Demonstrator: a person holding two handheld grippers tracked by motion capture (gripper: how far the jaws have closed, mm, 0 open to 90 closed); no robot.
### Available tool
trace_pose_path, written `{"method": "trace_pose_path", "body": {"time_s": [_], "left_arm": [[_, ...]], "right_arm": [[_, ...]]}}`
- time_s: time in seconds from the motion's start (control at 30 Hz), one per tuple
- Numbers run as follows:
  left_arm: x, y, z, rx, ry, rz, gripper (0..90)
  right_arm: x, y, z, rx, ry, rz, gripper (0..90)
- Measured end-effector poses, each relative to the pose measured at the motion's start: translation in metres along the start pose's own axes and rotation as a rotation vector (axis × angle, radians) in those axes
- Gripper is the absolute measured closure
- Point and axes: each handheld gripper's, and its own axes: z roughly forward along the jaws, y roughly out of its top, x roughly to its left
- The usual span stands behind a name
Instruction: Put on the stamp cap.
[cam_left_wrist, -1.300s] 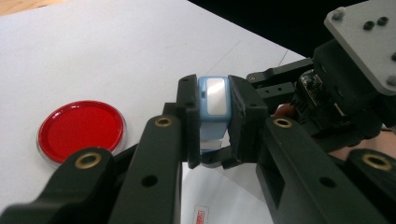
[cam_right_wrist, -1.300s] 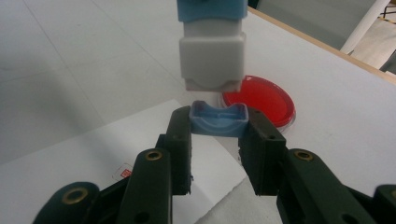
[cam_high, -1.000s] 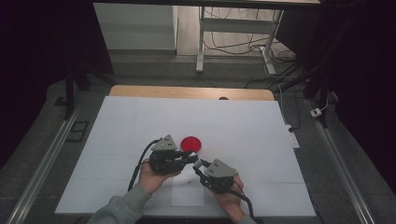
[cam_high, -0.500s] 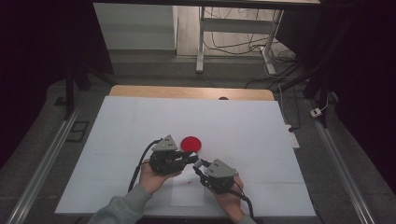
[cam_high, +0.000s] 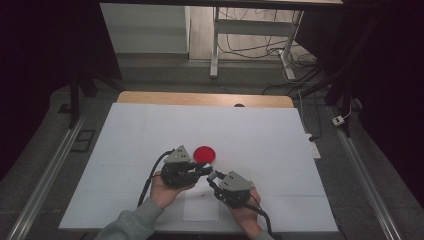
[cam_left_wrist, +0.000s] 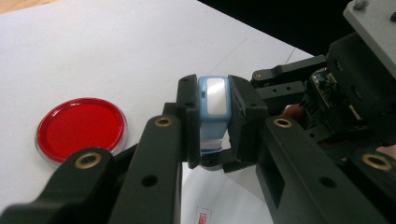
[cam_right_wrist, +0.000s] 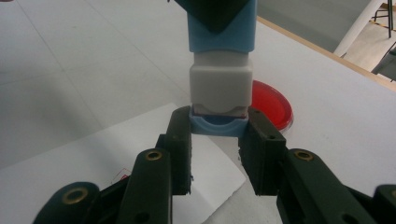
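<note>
Blue-and-grey plastic, the stamp (cam_right_wrist: 220, 65) hangs above the table (cam_high: 280, 135), its body clenched in the left tool (cam_left_wrist: 212, 122) and its blue cap (cam_right_wrist: 218, 125) in the right tool (cam_right_wrist: 215, 135); a crooked pull could jerk it loose onto the paper sheet (cam_high: 201, 204).

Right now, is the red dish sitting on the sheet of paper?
No, the red dish rests on the bare table, apart from the paper.
</note>
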Motion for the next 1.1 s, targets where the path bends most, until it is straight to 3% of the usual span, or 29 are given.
{"method": "trace_pose_path", "body": {"time_s": [0.3, 0.5, 1.1], "left_arm": [[-0.0012, -0.0006, 0.001, -0.003, 0.005, -0.005, 75.8], [-0.0013, -0.0022, 0.0021, -0.018, 0.007, -0.031, 75.9], [0.0025, -0.0039, 0.0027, -0.027, -0.026, -0.069, 76.0]], "right_arm": [[0.0007, 0.0, -0.0006, 0.0, -0.018, -0.009, 65.1], [0.0011, -0.0005, -0.0008, -0.002, -0.033, -0.015, 65.1], [0.0018, -0.0012, -0.0029, -0.025, -0.043, -0.026, 65.3]]}}
